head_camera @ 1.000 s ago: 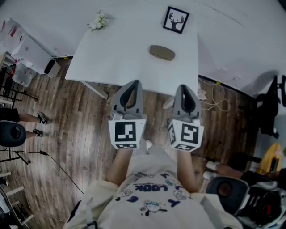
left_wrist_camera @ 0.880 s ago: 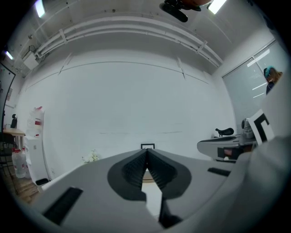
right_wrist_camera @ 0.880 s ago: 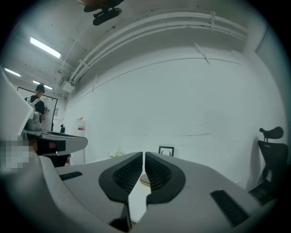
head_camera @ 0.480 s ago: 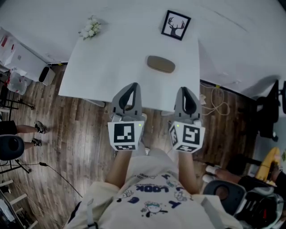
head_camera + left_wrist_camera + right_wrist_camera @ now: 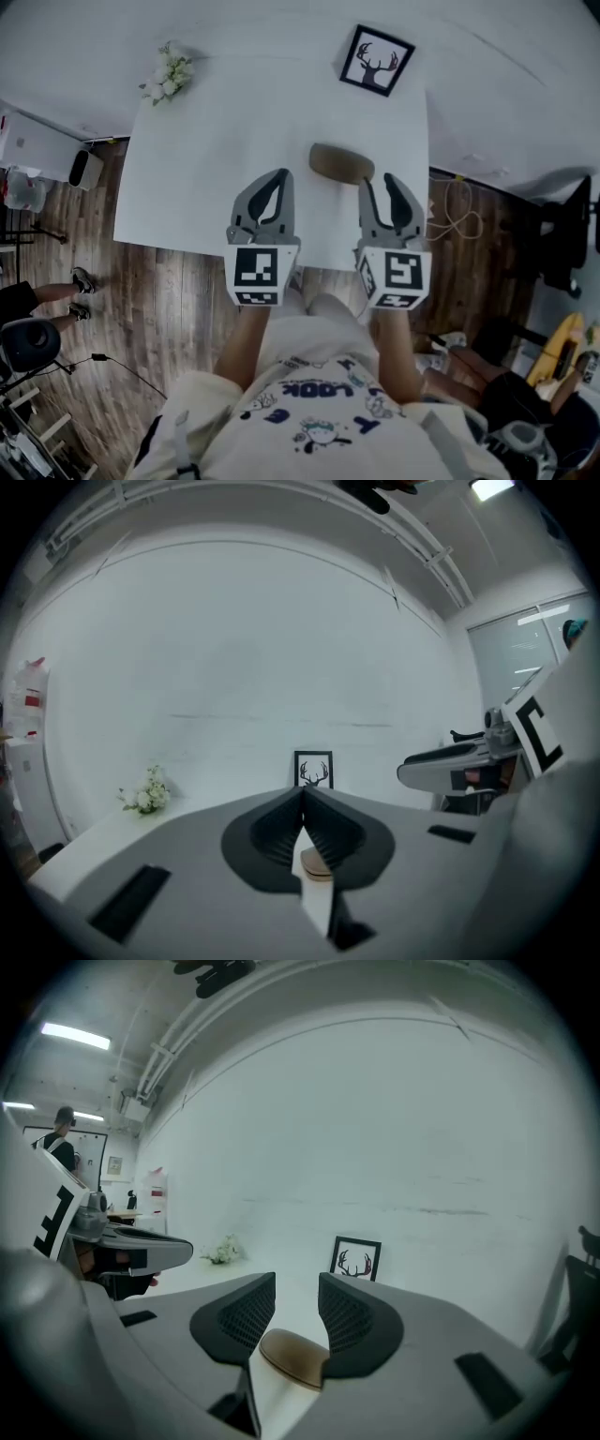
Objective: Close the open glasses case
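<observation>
A brown oval glasses case (image 5: 342,164) lies on the white table (image 5: 216,178), right of the middle. Its lid looks down, though I cannot tell for sure. My left gripper (image 5: 278,176) hovers over the table's near part, left of the case, shut and empty. In the left gripper view the case (image 5: 317,864) shows just below the closed tips (image 5: 302,790). My right gripper (image 5: 377,180) is just short of the case's right end. Its jaws have just been opening and nothing is between them. In the right gripper view the case (image 5: 292,1358) lies low ahead of the parted jaws (image 5: 297,1283).
A framed deer picture (image 5: 377,59) stands at the table's far right edge. A small white flower bunch (image 5: 167,75) sits at the far left corner. On the wooden floor are a cable (image 5: 459,202) to the right and a person's feet (image 5: 80,281) to the left.
Both grippers have moved forward from over the floor to over the table, close to the case. The right gripper's jaws have parted; the left stays shut.
</observation>
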`<state>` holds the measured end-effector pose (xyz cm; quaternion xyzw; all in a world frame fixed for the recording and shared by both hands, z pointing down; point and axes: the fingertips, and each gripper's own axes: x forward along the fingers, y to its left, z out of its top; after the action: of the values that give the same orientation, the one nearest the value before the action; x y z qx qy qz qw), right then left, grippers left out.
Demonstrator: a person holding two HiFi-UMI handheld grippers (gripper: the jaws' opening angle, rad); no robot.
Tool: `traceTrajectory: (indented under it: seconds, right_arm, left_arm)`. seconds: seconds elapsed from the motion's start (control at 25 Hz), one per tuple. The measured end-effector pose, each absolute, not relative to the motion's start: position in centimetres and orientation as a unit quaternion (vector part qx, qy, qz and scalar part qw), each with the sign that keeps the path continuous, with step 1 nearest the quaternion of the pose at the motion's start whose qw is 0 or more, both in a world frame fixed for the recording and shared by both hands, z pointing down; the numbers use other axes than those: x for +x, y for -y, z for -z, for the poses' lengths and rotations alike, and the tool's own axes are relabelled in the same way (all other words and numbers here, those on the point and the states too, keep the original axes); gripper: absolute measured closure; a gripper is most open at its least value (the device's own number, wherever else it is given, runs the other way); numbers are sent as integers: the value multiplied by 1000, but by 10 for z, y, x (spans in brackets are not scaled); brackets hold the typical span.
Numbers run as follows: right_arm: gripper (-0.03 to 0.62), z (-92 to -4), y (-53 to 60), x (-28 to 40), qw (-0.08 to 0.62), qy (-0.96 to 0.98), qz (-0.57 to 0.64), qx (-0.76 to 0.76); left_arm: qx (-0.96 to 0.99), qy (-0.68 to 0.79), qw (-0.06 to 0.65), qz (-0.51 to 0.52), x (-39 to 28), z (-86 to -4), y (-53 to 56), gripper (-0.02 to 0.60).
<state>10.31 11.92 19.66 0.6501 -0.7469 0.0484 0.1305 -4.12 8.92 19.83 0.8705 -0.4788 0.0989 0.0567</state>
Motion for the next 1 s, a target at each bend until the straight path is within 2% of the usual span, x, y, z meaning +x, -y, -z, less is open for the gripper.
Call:
traceTrajectory:
  seconds: [0.2,0.32,0.8,1.0]
  right_arm:
    - [398,-229,-76,98,200,768,-70,604]
    - [382,-255,-68,96,267,779,-85,561]
    - [316,-354,-39,107,444,808,-83,379]
    - [278,-384,-41,107,496,811,-102,293]
  left_arm:
    - [883,444,75,-132,-33,-229,-45,580]
    - [893,412,83,-161,-27,-250,-31,580]
    - [931,243,80,-262,10,-331,7,577]
    - [936,163,65,-305,24,-359,16,487]
